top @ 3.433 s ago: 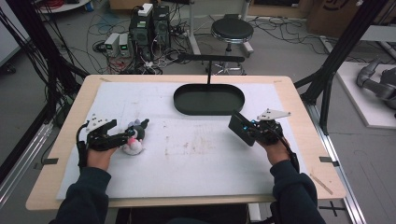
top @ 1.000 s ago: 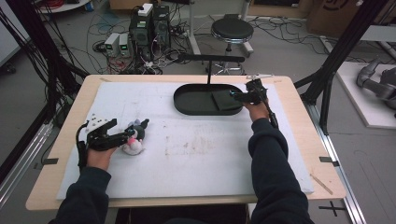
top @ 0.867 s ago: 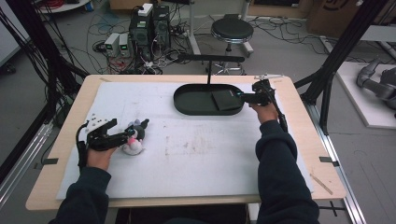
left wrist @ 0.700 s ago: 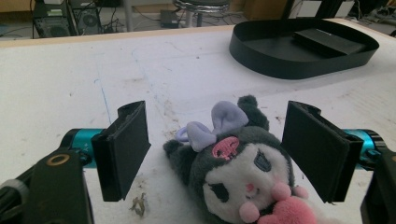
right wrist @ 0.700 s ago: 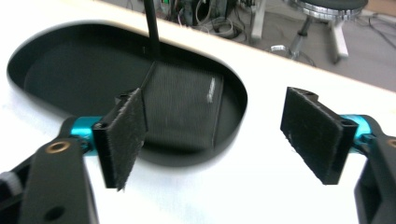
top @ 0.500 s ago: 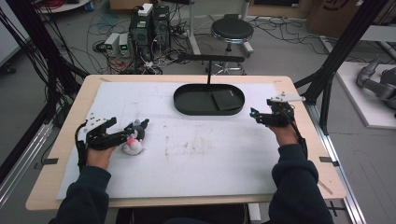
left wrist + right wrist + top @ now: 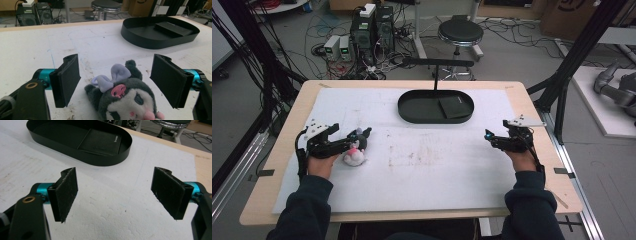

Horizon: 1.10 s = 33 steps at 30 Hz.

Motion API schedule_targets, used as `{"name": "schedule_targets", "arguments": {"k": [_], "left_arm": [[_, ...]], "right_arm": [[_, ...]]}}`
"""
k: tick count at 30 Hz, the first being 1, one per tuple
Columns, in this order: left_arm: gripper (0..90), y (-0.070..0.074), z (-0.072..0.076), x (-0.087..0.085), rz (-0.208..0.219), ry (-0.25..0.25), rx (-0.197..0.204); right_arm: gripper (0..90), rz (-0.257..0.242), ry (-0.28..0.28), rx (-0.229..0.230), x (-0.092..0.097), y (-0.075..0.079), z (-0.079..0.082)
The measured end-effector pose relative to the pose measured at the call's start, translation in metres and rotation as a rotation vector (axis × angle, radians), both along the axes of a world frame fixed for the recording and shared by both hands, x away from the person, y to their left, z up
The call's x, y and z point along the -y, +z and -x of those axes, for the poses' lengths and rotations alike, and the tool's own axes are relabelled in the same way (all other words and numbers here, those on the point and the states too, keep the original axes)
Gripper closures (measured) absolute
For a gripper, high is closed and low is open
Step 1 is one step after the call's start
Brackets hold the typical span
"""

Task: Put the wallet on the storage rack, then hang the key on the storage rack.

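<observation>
White foam sheet (image 7: 427,170) covers the wooden table, with both grippers low over it.

Nearest on the left, the left gripper (image 7: 115,80) holds its jaws wide on either side of a grey-and-white plush toy (image 7: 125,100), neither pad touching it; the toy lies on the sheet between the pads, its purple bow pointing away. Off on the right, the right gripper (image 7: 115,197) stands wide open with bare sheet between its pads. Beyond both, ahead of the jaws, a black oval tray (image 7: 125,147) holds a flat black wallet (image 7: 101,142) at its right end.
</observation>
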<state>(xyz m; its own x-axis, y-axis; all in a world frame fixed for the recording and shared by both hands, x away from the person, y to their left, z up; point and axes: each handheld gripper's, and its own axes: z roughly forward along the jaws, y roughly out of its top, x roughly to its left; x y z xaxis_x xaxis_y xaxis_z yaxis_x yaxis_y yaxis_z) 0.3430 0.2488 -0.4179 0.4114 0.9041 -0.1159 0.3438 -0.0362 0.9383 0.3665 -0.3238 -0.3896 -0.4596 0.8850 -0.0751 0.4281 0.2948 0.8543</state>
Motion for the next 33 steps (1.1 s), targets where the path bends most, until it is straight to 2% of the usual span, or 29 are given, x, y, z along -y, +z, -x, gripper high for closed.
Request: {"name": "schedule_targets", "arguments": {"k": [6, 15, 26, 27, 29, 30, 31, 33], "left_arm": [[23.0, 0.000, 0.000, 0.001, -0.002, -0.003, 0.001], [23.0, 0.001, 0.001, 0.004, -0.022, -0.004, -0.010], [23.0, 0.000, 0.006, 0.012, -0.057, 0.024, -0.035], [23.0, 0.000, 0.007, 0.013, -0.059, 0.030, -0.040], [23.0, -0.005, 0.005, 0.017, -0.077, 0.060, -0.075], [23.0, -0.005, 0.005, 0.017, -0.077, 0.060, -0.075], [23.0, -0.008, 0.003, 0.018, -0.090, 0.083, -0.102], [22.9, -0.010, 0.002, 0.017, -0.073, 0.102, -0.121]], "right_arm": [[21.9, -0.001, -0.003, -0.001, -0.001, -0.001, 0.000], [21.9, 0.005, 0.021, -0.026, -0.007, -0.007, -0.001], [22.0, 0.009, 0.037, -0.055, -0.009, -0.014, -0.006], [21.9, 0.007, 0.039, -0.058, -0.009, -0.014, -0.006], [22.0, 0.003, 0.042, -0.066, -0.010, -0.015, -0.006], [22.0, 0.003, 0.042, -0.066, -0.010, -0.015, -0.006], [22.0, 0.007, 0.046, -0.068, -0.011, -0.015, -0.007], [22.0, 0.012, 0.054, -0.070, -0.012, -0.016, -0.008]]}}
